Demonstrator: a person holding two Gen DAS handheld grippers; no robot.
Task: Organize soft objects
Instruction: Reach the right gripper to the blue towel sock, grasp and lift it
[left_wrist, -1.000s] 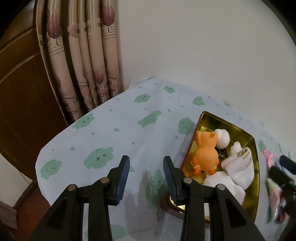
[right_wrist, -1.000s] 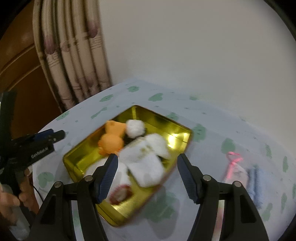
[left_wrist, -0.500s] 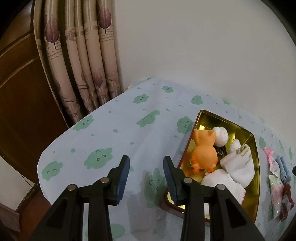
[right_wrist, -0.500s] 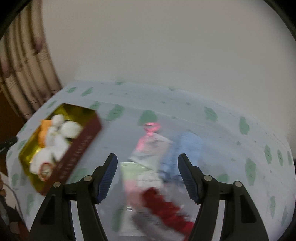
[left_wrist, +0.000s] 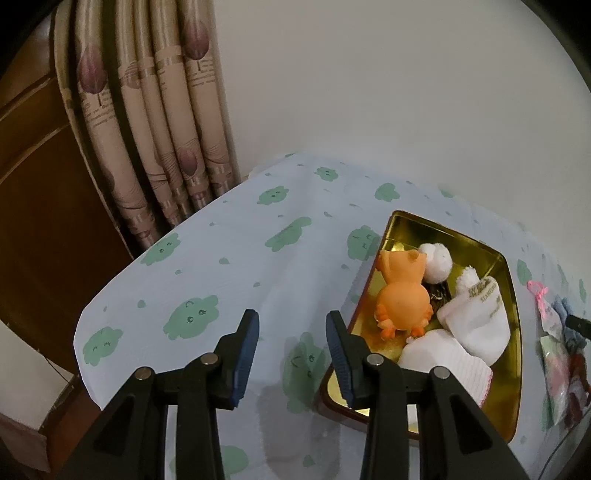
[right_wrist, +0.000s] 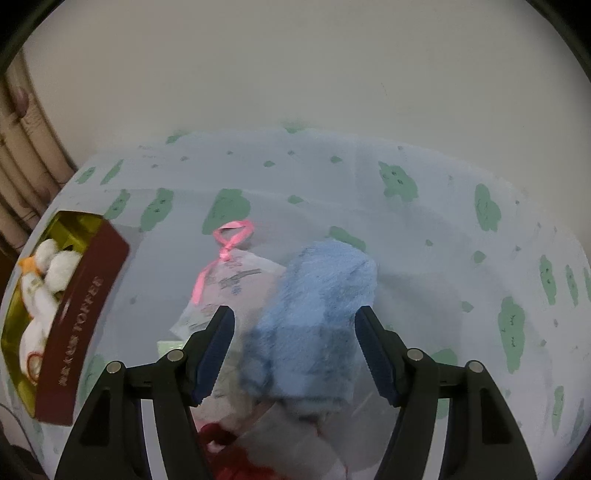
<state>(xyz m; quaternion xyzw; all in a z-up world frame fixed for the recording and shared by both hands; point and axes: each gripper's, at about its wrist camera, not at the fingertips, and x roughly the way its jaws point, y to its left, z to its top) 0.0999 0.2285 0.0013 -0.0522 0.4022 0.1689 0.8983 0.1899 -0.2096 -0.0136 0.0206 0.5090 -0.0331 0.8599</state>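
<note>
Fluffy pale-blue cloth (right_wrist: 317, 314), rumpled, between spread fingers of right tool (right_wrist: 295, 347), left tool (left_wrist: 291, 354) agape, empty

My left wrist camera looks steeply down past my jaws at the table (left_wrist: 229, 266), with the gold tin (left_wrist: 513, 354) close on its right and a curtain (left_wrist: 147, 122) and wall behind. My right wrist camera hangs nearer, tilted down over a blue fuzzy cloth (right_wrist: 317, 314), with the same tin (right_wrist: 85, 317) at its left edge. Both views share the tin and the cloud-print tablecloth.
</note>
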